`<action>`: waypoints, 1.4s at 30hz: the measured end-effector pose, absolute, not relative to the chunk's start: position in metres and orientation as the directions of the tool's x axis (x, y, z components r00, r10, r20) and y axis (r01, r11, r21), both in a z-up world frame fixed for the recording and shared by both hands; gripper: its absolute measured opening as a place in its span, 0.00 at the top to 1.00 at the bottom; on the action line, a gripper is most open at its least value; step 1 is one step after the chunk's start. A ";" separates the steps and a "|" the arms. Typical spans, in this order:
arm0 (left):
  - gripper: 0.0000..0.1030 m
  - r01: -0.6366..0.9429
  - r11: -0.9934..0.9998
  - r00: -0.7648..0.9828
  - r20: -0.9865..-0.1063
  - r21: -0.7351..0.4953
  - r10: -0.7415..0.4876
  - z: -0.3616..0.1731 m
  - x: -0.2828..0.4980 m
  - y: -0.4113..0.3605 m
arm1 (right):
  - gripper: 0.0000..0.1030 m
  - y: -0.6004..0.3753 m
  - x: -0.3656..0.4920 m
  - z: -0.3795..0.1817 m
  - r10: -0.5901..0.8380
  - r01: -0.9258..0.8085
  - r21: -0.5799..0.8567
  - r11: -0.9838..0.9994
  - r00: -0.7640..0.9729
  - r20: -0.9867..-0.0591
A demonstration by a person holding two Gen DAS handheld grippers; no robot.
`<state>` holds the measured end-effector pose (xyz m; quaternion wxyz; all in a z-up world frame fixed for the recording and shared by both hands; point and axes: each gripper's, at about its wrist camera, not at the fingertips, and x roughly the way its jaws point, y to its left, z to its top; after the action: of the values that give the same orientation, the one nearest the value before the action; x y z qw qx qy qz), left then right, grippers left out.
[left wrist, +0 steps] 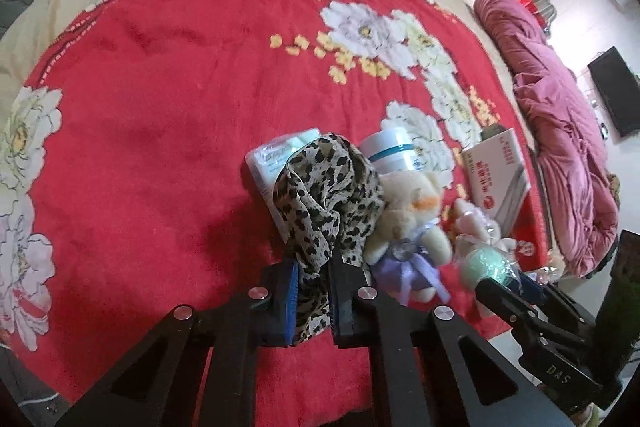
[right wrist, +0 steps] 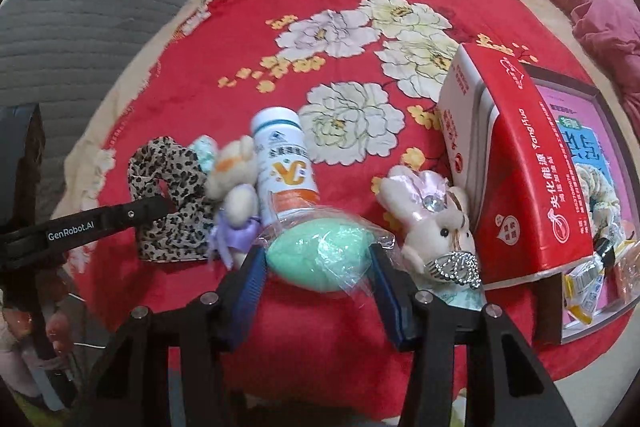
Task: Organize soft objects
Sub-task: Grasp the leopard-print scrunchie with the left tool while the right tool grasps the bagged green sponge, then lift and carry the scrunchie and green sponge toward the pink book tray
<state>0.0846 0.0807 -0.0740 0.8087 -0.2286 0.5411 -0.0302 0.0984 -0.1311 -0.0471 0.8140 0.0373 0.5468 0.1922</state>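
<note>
My left gripper (left wrist: 314,287) is shut on a leopard-print scarf (left wrist: 324,195), which bunches up between the blue pads and drapes over a tissue pack (left wrist: 270,159). In the right wrist view the scarf (right wrist: 172,187) lies at the left, with a left finger (right wrist: 128,214) on it. My right gripper (right wrist: 318,269) is shut on a mint-green soft ball in clear wrap (right wrist: 316,255), pads against both its sides. A cream teddy in a purple dress (right wrist: 236,187) lies between scarf and ball. A pink bunny plush (right wrist: 432,223) sits right of the ball.
All lie on a red floral blanket (left wrist: 160,107). A white bottle (right wrist: 286,167) lies behind the ball. A red carton (right wrist: 516,167) leans on a tray of snack packs (right wrist: 592,155) at the right. A pink quilt (left wrist: 560,131) is heaped along the bed's right edge.
</note>
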 end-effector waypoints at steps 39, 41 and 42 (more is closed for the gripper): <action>0.88 0.063 0.918 0.570 -0.741 -0.392 -0.355 0.072 0.071 -0.016 | 0.50 -0.239 0.084 0.066 0.358 -0.143 0.345 0.928 0.606 -0.711; 0.88 0.093 0.916 0.563 -0.738 -0.391 -0.372 0.075 0.074 -0.032 | 0.50 -0.252 0.085 0.069 0.341 -0.123 0.342 0.932 0.620 -0.707; 0.88 0.106 0.915 0.558 -0.738 -0.389 -0.379 0.076 0.075 -0.040 | 0.50 -0.259 0.085 0.070 0.331 -0.106 0.344 0.933 0.628 -0.704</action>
<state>0.0754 -0.0401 0.0764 0.8695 -0.1517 0.4488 -0.1394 0.0848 -0.2594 0.0697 0.8919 0.1363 0.4134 0.1225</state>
